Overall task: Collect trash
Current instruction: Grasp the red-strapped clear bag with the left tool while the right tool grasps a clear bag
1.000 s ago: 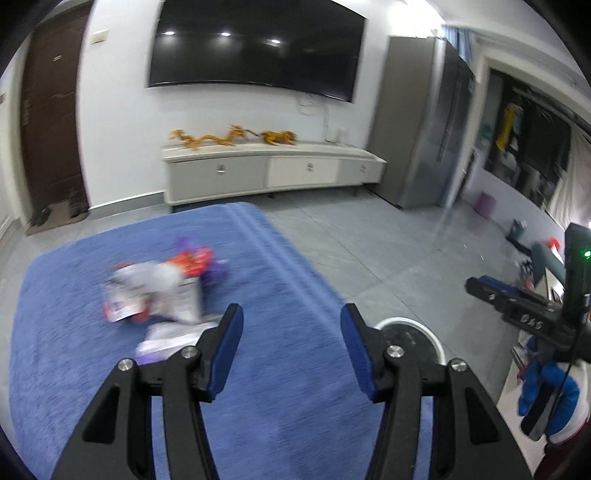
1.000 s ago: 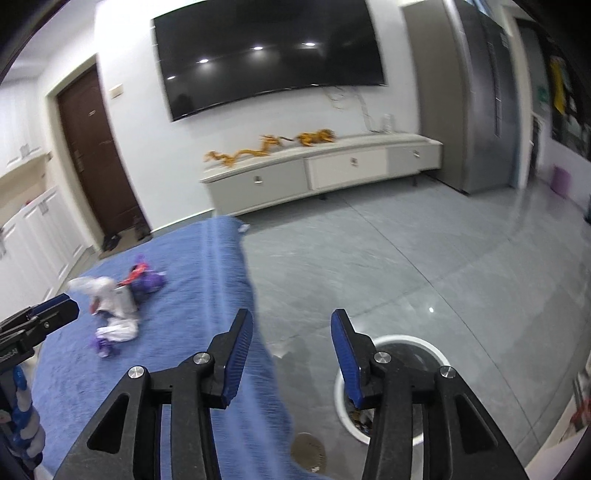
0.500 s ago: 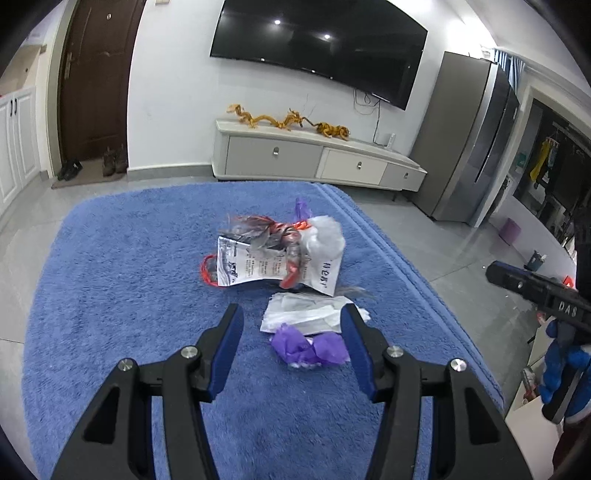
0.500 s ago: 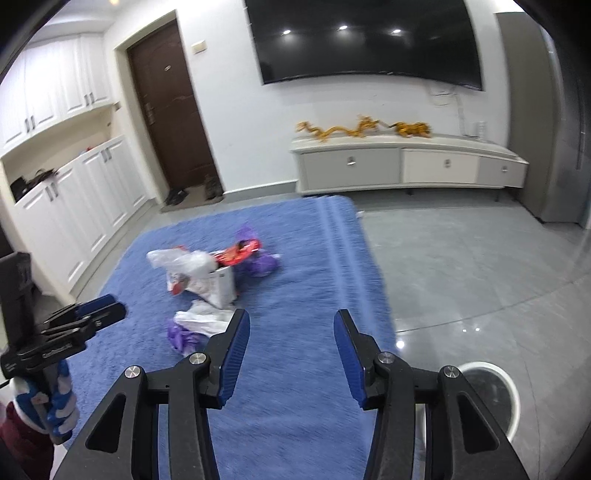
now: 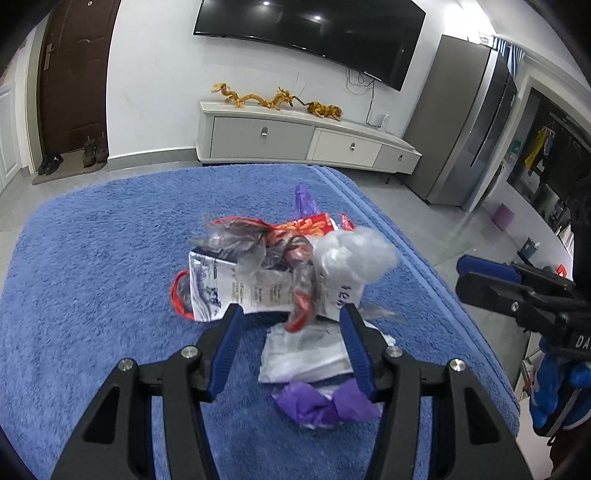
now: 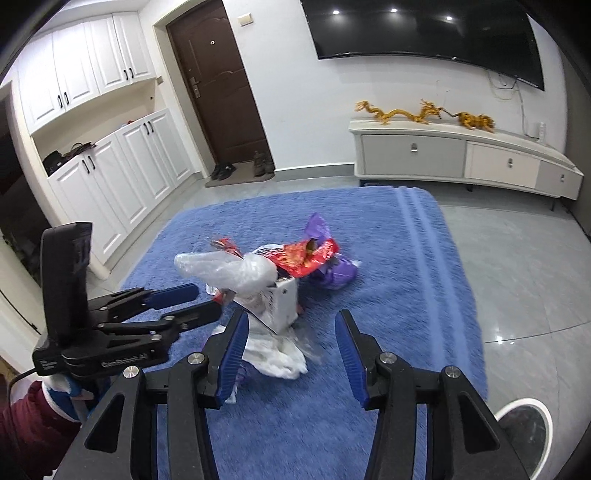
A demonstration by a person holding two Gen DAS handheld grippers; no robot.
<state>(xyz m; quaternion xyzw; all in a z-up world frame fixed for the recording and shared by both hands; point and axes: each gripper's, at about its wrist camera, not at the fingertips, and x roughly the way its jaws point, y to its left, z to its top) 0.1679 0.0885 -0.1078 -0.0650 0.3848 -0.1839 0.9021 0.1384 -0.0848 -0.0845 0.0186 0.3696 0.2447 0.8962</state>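
The trash heap [image 5: 288, 273] lies mid-rug [image 5: 92, 280], at twelve o'clock from both grippers. The left gripper [image 5: 290, 332] and right gripper [image 6: 291, 341] hover with fingers apart, empty. Best to pinch the nearest white wrapper [image 5: 306, 354] low (crinkly plastic slips) before lifting.

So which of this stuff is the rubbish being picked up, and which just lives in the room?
For the job:
white carton
clear plastic bag
red wrapper
purple wrappers
white bin

Just there:
blue rug
television
gold dragons
shoes
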